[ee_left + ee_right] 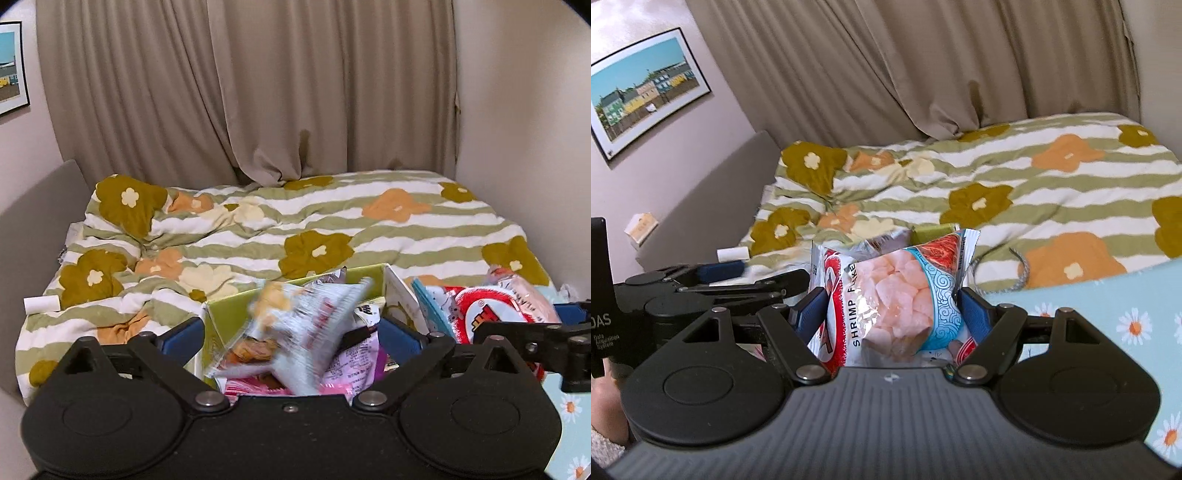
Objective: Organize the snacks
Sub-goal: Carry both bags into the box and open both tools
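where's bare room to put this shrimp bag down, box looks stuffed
The green box is crowded with packets. Free patches: the duvet between the box and the curtain, and the daisy cloth to the right of the shrimp bag.

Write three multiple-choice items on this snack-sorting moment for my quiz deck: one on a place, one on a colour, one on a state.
1. Where is the blurred snack packet?
A. on the curtain
B. above the green box, between the left tongs' fingers
C. on the wall picture

2. What colour is the daisy-print cloth?
A. light blue
B. black
C. red

3. What state are the right tongs in?
A. open and empty
B. shut on the shrimp flakes bag
C. out of view

Answers:
1 B: the packet hangs, motion-blurred, over the green box, and the pads of the left tongs stand clear of it.
2 A: light blue with white daisies.
3 B: both blue pads press the shrimp flakes bag.
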`<state>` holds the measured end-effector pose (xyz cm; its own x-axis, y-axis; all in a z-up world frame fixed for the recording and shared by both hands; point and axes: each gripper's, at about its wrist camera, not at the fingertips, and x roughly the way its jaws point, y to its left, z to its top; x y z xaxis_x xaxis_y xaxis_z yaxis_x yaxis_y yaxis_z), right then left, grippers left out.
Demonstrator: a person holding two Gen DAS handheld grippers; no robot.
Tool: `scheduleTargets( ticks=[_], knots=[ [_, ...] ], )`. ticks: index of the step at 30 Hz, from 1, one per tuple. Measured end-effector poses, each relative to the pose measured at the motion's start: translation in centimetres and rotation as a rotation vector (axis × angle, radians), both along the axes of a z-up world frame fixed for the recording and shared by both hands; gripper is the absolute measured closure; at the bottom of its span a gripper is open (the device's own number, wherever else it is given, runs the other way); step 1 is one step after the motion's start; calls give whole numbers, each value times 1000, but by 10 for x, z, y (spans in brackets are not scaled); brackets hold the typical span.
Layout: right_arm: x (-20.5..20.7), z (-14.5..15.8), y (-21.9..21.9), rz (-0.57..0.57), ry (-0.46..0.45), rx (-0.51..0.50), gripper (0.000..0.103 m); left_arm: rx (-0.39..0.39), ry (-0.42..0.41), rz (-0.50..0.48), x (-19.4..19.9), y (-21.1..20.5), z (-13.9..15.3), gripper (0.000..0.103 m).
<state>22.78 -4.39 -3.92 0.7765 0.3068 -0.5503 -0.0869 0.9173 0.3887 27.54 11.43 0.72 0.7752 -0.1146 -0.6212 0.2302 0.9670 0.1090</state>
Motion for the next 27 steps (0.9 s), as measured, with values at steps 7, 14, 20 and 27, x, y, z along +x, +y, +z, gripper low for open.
scheduleTargets(
  ticks=[7,14,20,27],
  knots=[
    [-6,-5,-4,10,2,-16,11,-41,7,52,-31,14,3,1],
    [-5,0,4,76,-20,17,7,-65,-5,133,-49,32,11,1],
    [1,-13,11,92,13,61,0,-46,-16,173,-60,43,11,1],
    [-7,-19,12,50,32,39,0,-63,13,163,-63,55,3,1]
  ],
)
